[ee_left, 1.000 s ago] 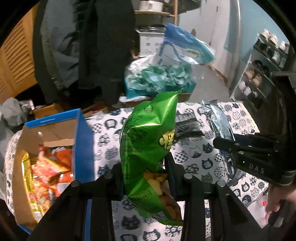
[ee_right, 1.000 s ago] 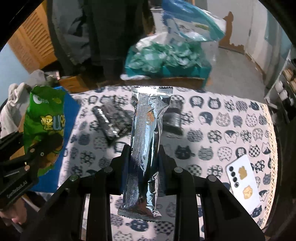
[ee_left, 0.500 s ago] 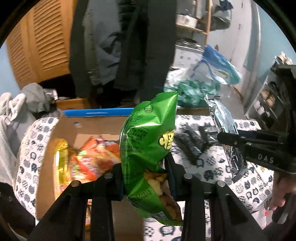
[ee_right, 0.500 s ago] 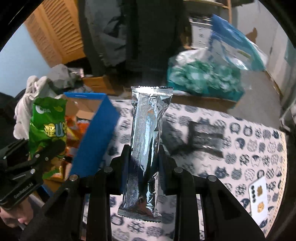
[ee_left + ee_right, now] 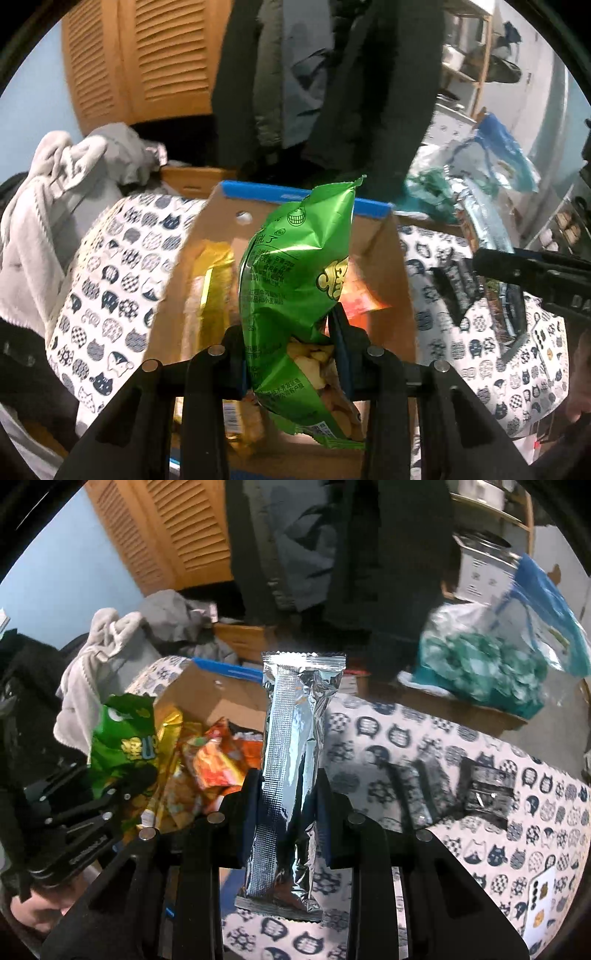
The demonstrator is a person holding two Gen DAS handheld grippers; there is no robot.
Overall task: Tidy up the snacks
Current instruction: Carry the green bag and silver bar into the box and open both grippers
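Note:
My left gripper (image 5: 291, 332) is shut on a green snack bag (image 5: 295, 280) and holds it upright over the open cardboard box (image 5: 402, 295) with a blue rim. The box holds several orange and gold snack packs (image 5: 207, 760). My right gripper (image 5: 286, 797) is shut on a long silver foil packet (image 5: 295, 746), upright, just right of the box (image 5: 207, 698). The left gripper with the green bag (image 5: 122, 746) shows at the left in the right wrist view. The right gripper's dark fingers (image 5: 535, 269) show at the right in the left wrist view.
The table has a cat-print cloth (image 5: 517, 834). Dark snack packets (image 5: 487, 786) lie on it right of the box. A white phone (image 5: 541, 897) lies near the right edge. A teal and blue plastic bag (image 5: 491, 664) sits behind the table; clothes (image 5: 66, 184) lie at the left.
Both grippers have swung left with their packets. The green bag has gone from over the cloth to over the open box. The silver packet now stands near the box's right side.

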